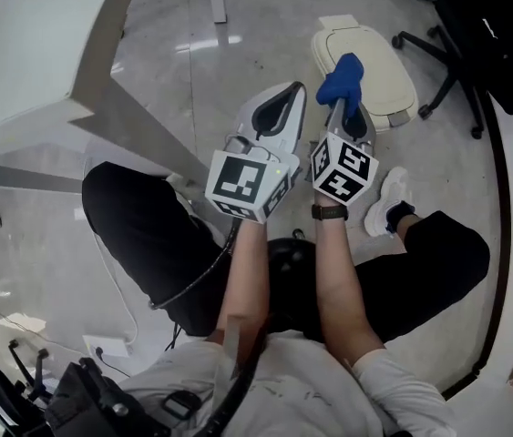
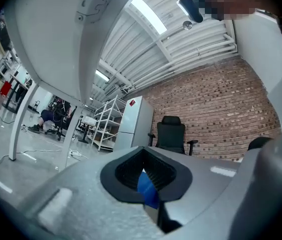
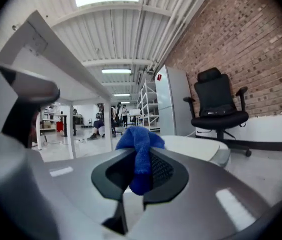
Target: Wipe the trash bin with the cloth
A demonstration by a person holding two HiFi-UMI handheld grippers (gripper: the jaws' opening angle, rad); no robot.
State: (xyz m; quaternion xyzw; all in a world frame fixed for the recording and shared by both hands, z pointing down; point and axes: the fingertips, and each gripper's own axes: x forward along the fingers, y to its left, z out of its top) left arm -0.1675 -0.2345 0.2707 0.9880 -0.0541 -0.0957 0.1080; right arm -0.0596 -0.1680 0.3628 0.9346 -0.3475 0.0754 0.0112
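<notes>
Showing the right gripper clamped on a bunched blue cloth, with most of the fabric standing proud of the jaw tips and a short tail hanging back between the pads. Note the left gripper just beside it, jaws drawn together on nothing, with only a sliver of blue visible through the slit. Find the cream trash bin on the grey floor directly beyond the cloth, close to the wheeled base of a black office chair; cannot tell whether cloth and bin touch.

Expect the cloth to be light, limp and easily dragged out of a shallow pinch. Judged best held by a thick fold deep in the pads, as here, leaving loose fabric free for rubbing. Expect the bin, apparently smooth hollow plastic, to be light and prone to skating across the glossy floor under a push. Probably worth steadying at a rim or lid edge with the free gripper.
</notes>
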